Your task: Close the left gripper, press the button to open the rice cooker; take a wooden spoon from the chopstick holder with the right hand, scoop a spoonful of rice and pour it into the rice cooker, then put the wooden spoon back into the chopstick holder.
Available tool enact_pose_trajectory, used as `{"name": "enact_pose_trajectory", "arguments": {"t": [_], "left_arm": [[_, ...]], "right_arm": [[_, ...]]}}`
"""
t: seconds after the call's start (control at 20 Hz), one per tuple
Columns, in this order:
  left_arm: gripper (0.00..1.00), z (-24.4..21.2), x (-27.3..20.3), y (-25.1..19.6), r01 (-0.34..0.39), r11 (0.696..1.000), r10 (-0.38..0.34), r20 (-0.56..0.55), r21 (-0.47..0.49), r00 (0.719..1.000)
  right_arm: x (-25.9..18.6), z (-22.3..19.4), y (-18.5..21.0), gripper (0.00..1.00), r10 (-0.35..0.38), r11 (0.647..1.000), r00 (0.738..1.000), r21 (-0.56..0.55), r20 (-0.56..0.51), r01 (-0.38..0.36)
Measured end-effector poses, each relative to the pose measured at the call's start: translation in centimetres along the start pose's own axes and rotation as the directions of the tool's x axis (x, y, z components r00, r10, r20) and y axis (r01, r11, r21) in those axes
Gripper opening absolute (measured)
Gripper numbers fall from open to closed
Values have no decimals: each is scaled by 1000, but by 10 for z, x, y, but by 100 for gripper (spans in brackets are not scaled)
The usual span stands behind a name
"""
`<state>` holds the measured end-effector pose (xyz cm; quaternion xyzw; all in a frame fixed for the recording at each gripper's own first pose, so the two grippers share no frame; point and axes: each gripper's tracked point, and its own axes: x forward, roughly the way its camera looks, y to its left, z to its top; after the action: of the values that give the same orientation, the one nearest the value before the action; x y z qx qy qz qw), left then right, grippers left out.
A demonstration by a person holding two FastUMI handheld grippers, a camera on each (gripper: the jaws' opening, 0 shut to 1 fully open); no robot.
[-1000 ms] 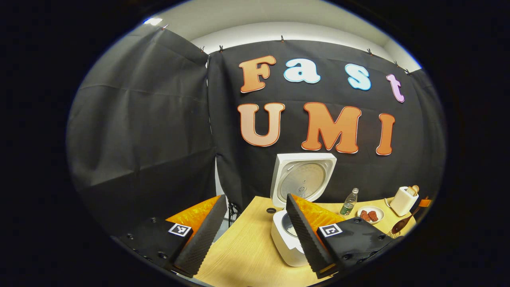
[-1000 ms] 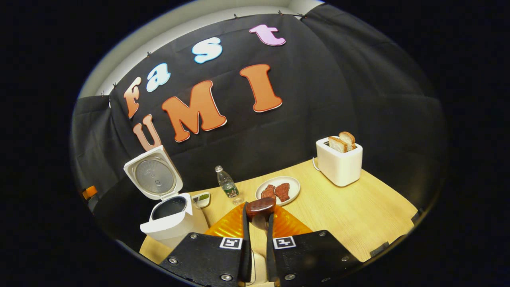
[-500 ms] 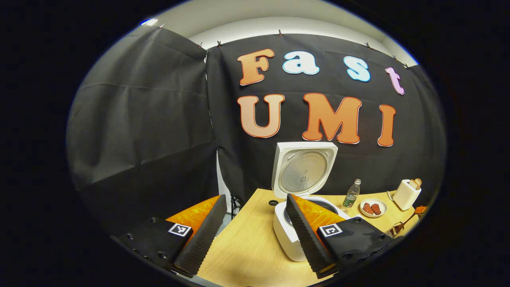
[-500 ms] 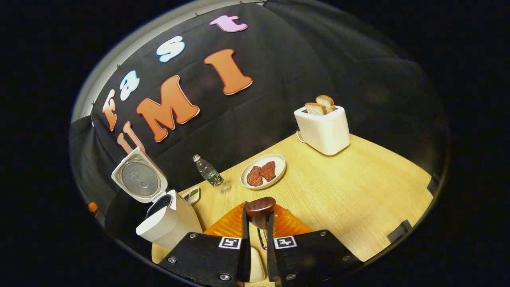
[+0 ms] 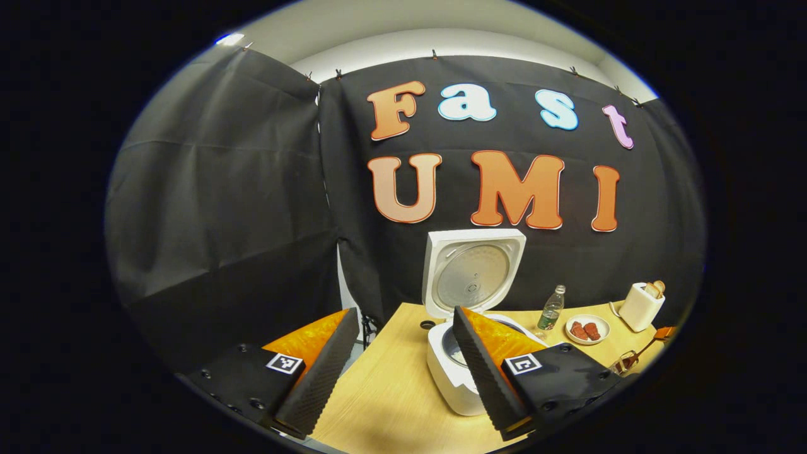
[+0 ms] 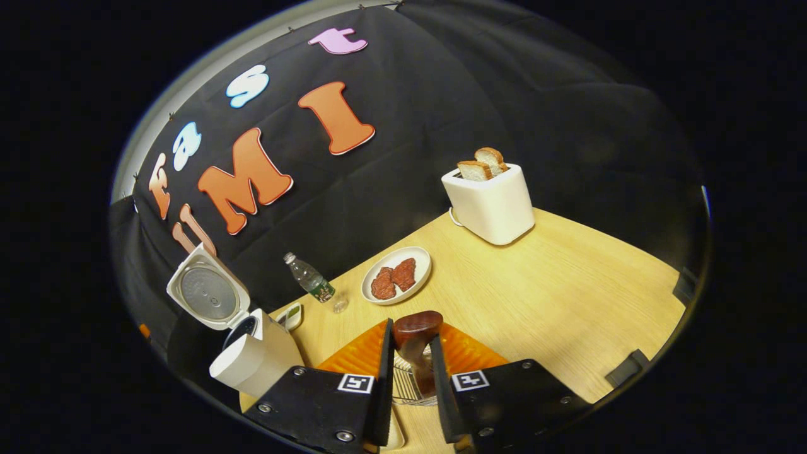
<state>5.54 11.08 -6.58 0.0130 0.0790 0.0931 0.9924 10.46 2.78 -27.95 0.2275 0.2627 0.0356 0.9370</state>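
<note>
The white rice cooker [image 5: 449, 378] stands on the wooden table with its lid [image 5: 473, 274] raised; it also shows at the left [image 6: 252, 366] of the right gripper view. My left gripper [image 5: 403, 312] hovers open and holds nothing, its right finger in front of the cooker. The dark wooden spoon [image 6: 417, 325] stands bowl-up in the wire chopstick holder [image 6: 408, 386], between the fingers of my right gripper [image 6: 410, 331]. The fingers stand slightly apart, with a gap beside the handle. The holder [image 5: 624, 362] and spoon also show far right in the left gripper view.
A water bottle [image 6: 309, 280], a plate of red meat pieces [image 6: 397, 284] and a white toaster with bread [image 6: 490, 202] stand along the back of the table. A small dish [image 6: 290, 315] sits by the cooker. The table's near right corner [image 6: 567, 340] is bare wood.
The right gripper has tipped downward, bringing the spoon down into the wire holder, and the gap between its fingers has widened. The left gripper has shifted only slightly.
</note>
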Motion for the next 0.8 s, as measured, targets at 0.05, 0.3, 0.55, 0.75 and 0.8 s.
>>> {"name": "enact_pose_trajectory", "arguments": {"t": [0.05, 0.3, 0.55, 0.75, 0.8], "left_arm": [[100, 2, -1, -1, 3, 1000, -3, 1, -1, 1000], [100, 11, 6, -15, 25, 1000, -25, -1, 11, 1000], [100, 35, 27, -39, 53, 999, -53, 23, -8, 998], [100, 67, 56, -69, 108, 993, -106, 44, -41, 993], [100, 79, 64, -77, 124, 991, -121, 58, -42, 991]], "right_arm": [[-1, 0, -2, 35, -12, 1000, 1000, -17, -6, 12], [-16, 13, -9, 95, -79, 989, 996, -119, 29, 82], [-45, 54, 2, 95, -109, 960, 985, -242, 130, 139], [-61, 70, 21, 95, -80, 959, 985, -259, 150, 117], [-64, 72, 24, 95, -72, 959, 985, -261, 155, 111]]}}
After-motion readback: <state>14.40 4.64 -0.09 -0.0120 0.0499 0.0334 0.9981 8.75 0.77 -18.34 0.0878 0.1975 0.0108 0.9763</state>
